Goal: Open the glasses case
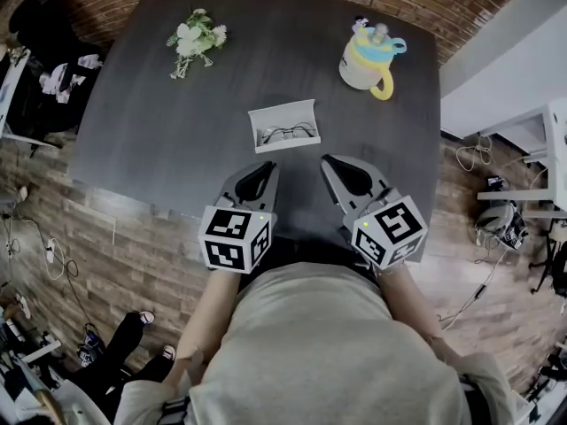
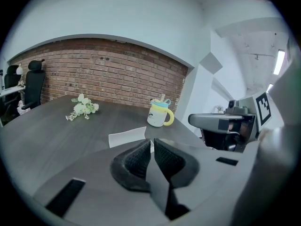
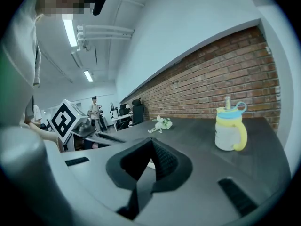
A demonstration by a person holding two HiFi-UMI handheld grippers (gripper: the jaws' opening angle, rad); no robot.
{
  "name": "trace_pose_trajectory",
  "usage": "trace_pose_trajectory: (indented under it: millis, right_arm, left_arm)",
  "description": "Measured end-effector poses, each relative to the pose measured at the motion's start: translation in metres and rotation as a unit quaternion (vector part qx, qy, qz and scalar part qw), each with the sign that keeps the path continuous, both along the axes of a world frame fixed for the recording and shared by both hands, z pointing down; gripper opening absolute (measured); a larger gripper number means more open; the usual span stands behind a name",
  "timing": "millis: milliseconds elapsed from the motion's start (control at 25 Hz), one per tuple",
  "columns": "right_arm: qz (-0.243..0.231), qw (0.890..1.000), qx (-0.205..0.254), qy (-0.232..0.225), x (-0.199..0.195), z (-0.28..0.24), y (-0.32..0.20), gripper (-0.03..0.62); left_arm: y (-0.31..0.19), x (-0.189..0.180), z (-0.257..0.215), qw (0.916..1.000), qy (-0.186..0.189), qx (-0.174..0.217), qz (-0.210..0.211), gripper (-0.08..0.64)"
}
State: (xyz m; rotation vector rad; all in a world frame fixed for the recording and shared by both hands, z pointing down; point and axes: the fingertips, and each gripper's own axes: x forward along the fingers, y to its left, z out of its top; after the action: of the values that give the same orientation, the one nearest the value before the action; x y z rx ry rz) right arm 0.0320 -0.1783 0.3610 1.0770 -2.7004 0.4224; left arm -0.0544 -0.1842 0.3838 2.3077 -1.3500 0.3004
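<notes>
The white glasses case lies open in the middle of the dark table, its lid raised and a pair of glasses inside. Both grippers hover near the table's front edge, just short of the case and not touching it. My left gripper is shut with nothing between its pads, and the left gripper view shows the case's white lid just beyond the closed tips. My right gripper is shut and empty too, its tips meeting in a point.
A cream mug with a yellow handle and blue lid stands at the back right. A small bunch of white flowers lies at the back left. A brick wall lies beyond the table's far edge, and an office chair stands at the left.
</notes>
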Motion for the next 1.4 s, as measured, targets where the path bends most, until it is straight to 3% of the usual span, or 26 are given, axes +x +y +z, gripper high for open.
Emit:
trace_pose_trajectory:
  millis: [440,1400]
  right_arm:
    - [-0.020,0.998,-0.060,0.026,-0.012,0.028,0.017,0.006]
    - [-0.007,0.998,-0.065,0.010,-0.008,0.022,0.010,0.005]
  left_arm:
    - [0.011,0.007,0.018,0.9993,-0.011,-0.034,0.008,0.040]
    - [0.012,0.010,0.021,0.9991,0.000,-0.040,0.015,0.040]
